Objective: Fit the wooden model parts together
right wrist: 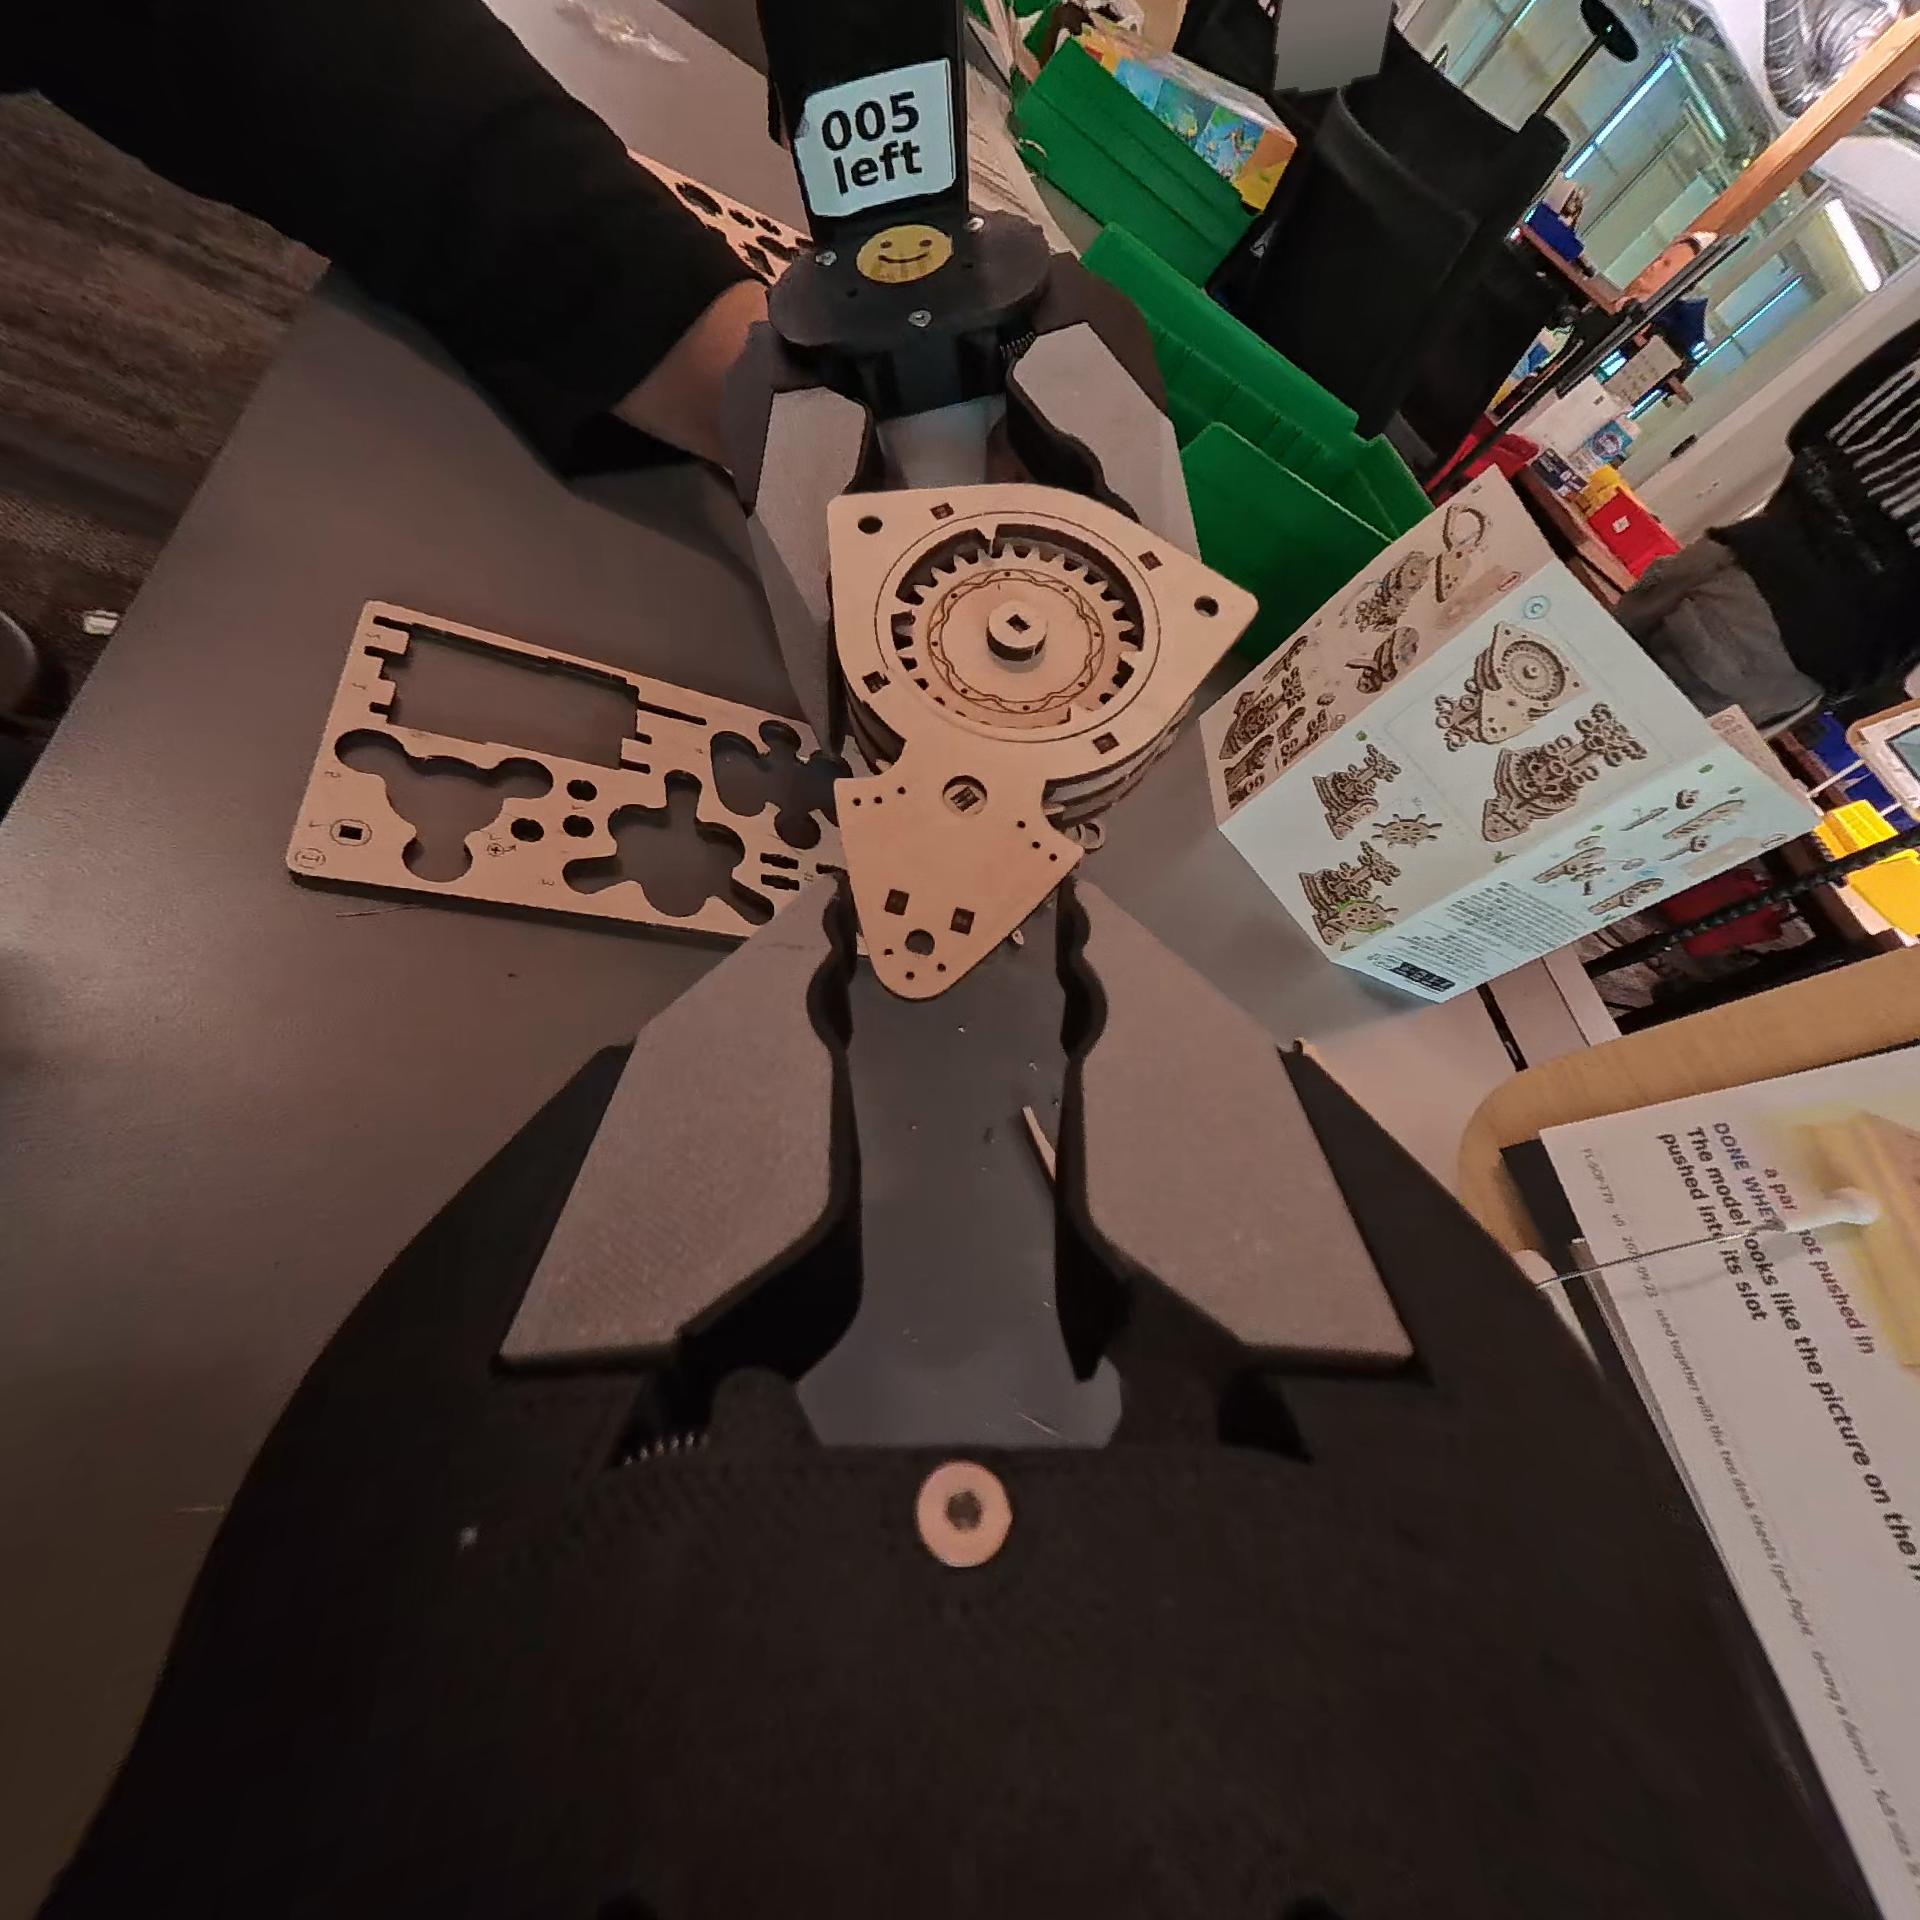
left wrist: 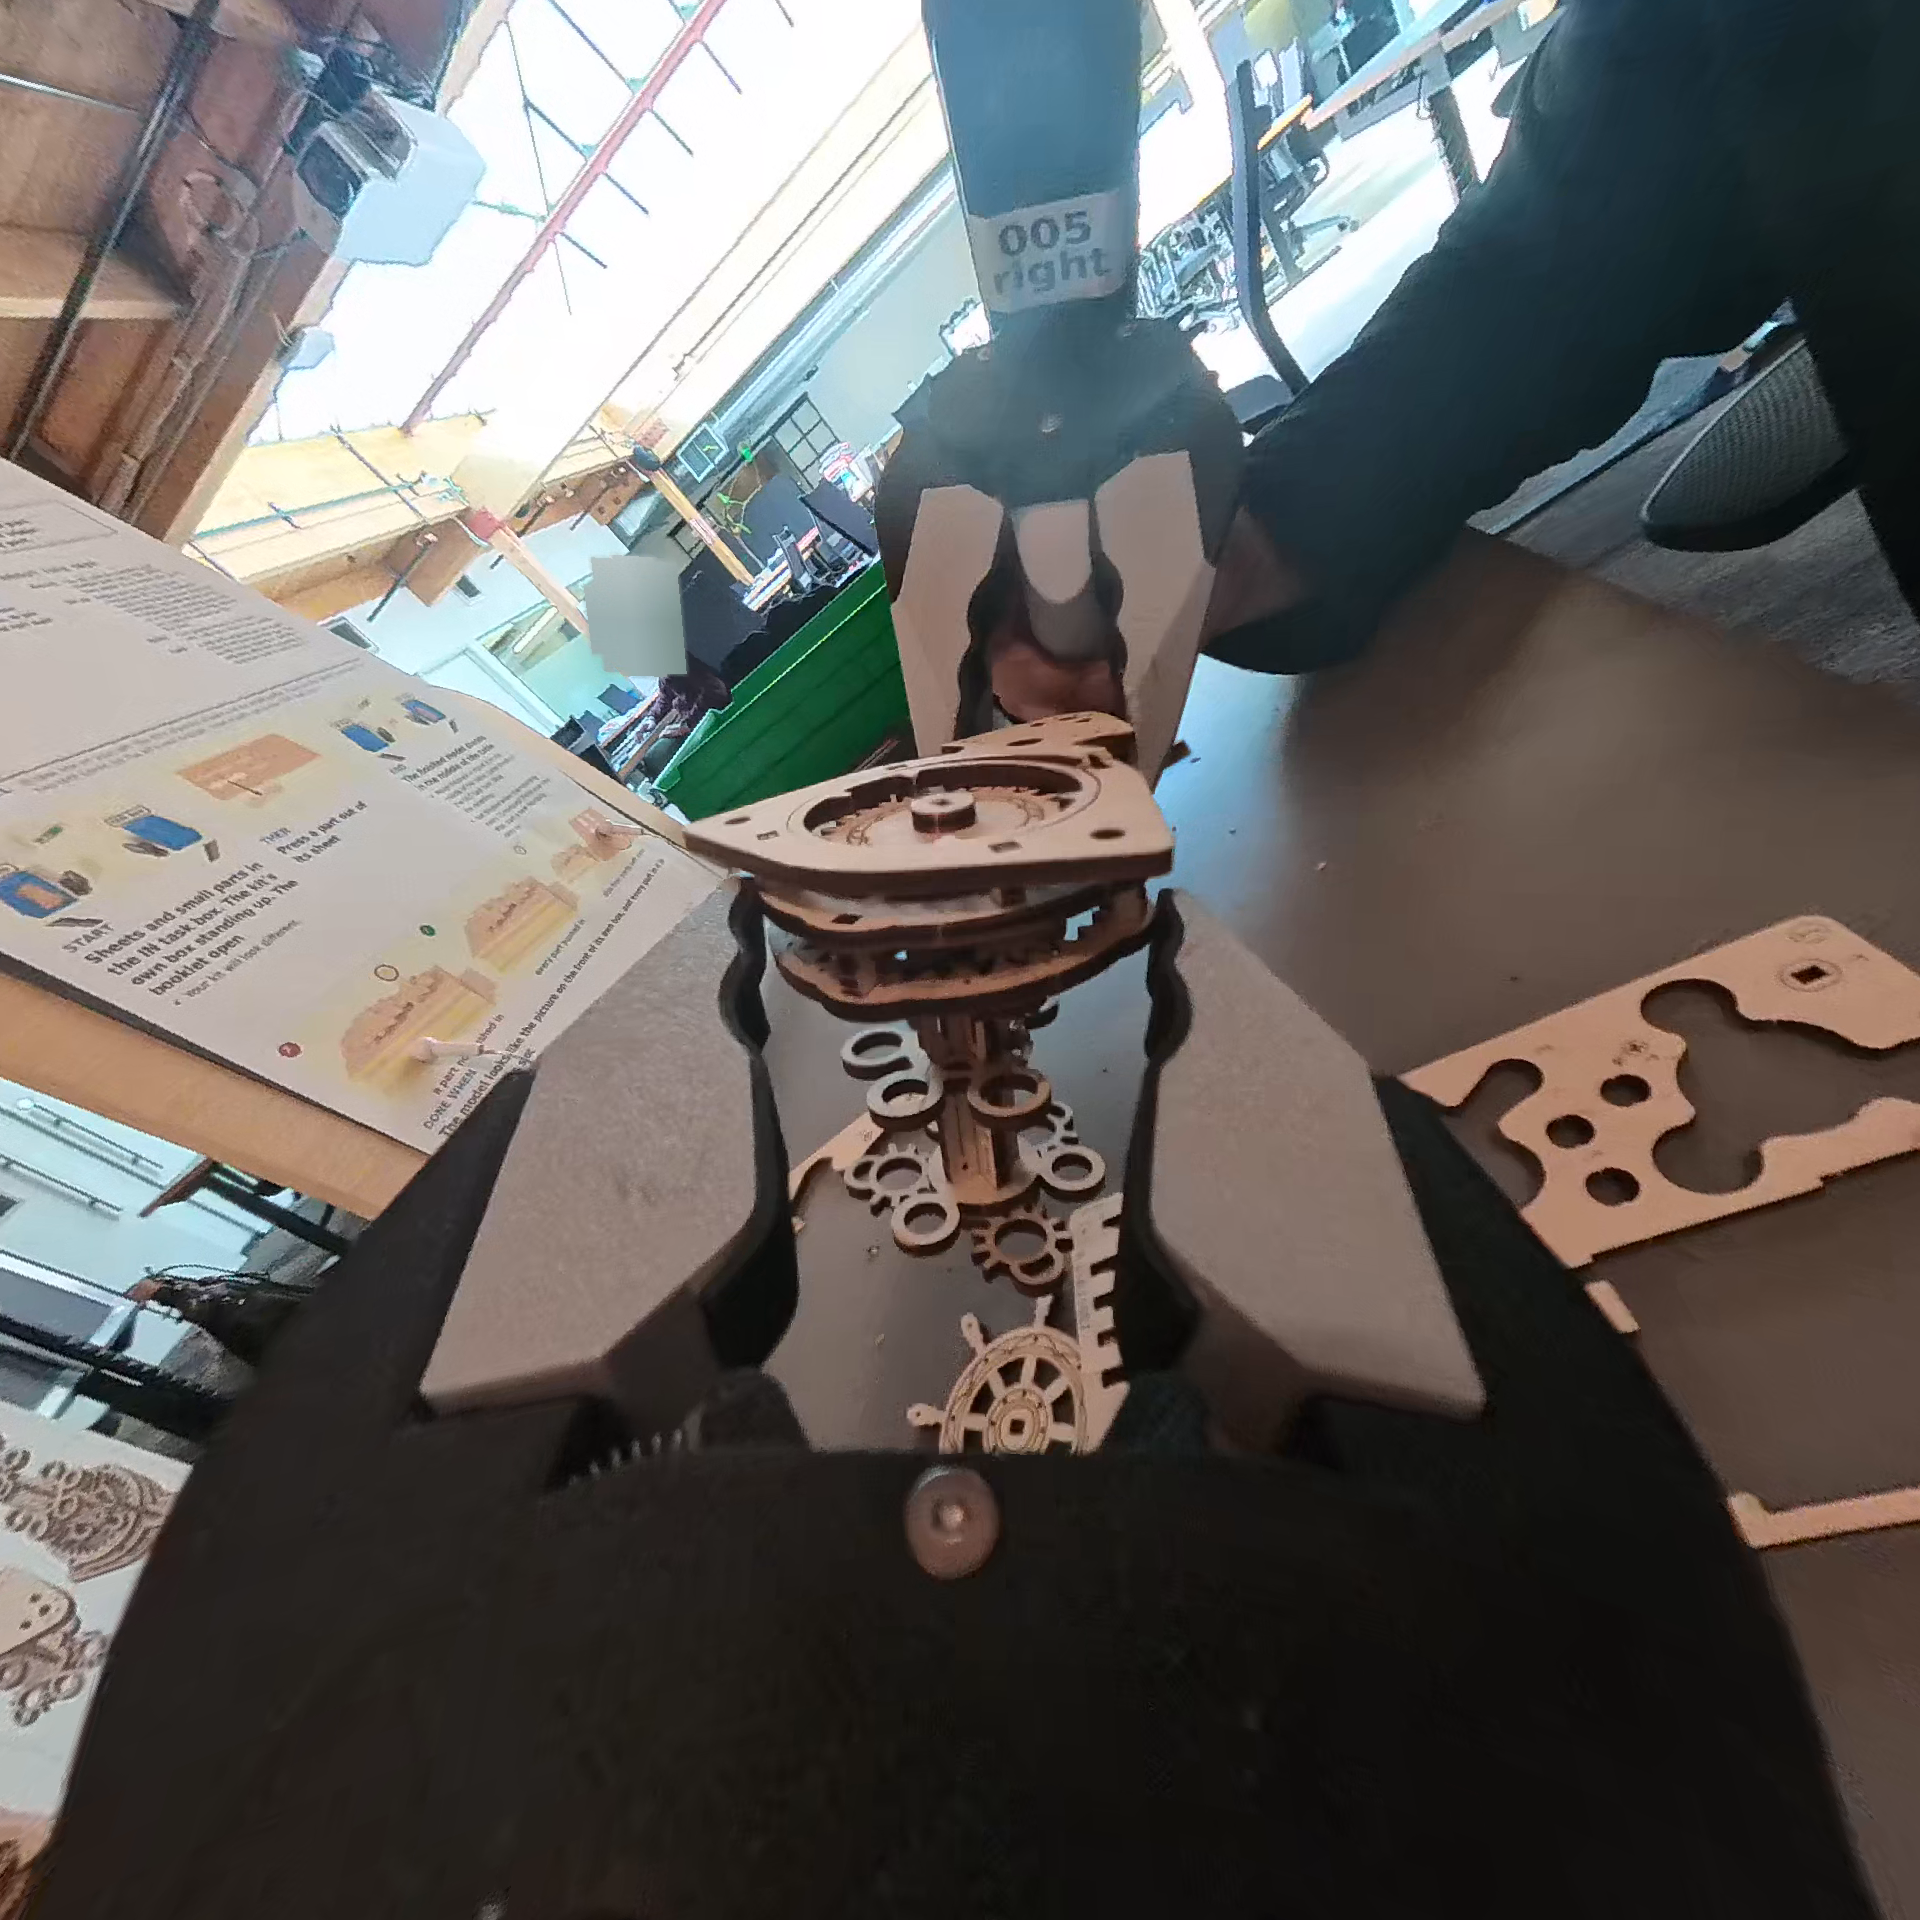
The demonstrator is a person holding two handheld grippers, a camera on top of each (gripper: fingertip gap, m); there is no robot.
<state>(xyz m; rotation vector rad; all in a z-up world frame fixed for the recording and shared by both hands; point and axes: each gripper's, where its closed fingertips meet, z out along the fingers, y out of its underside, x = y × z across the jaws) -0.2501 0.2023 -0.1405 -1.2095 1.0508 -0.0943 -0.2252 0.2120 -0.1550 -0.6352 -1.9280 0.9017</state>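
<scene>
My left gripper (left wrist: 956,935) is shut on a layered wooden gear housing (left wrist: 935,831), rounded-triangular with a toothed ring and a hub, and holds it above the dark table. Its grey fingers (right wrist: 805,488) show behind the housing (right wrist: 1018,634) in the right wrist view. My right gripper (right wrist: 951,925) is shut on the narrow end of a flat wedge-shaped wooden plate (right wrist: 945,842) with small holes and square slots. The plate's wide end lies against the housing's edge. In the left wrist view the right gripper (left wrist: 1039,717) holds the plate (left wrist: 1039,732) at the housing's far side.
A punched-out wooden sheet (right wrist: 540,769) lies flat on the table (right wrist: 260,1039). Loose ring and gear pieces (left wrist: 935,1174) and a ship's-wheel piece (left wrist: 1023,1403) lie under the housing. The kit box (right wrist: 1507,748), a printed instruction sheet (left wrist: 260,831) and green bins (right wrist: 1195,343) stand nearby.
</scene>
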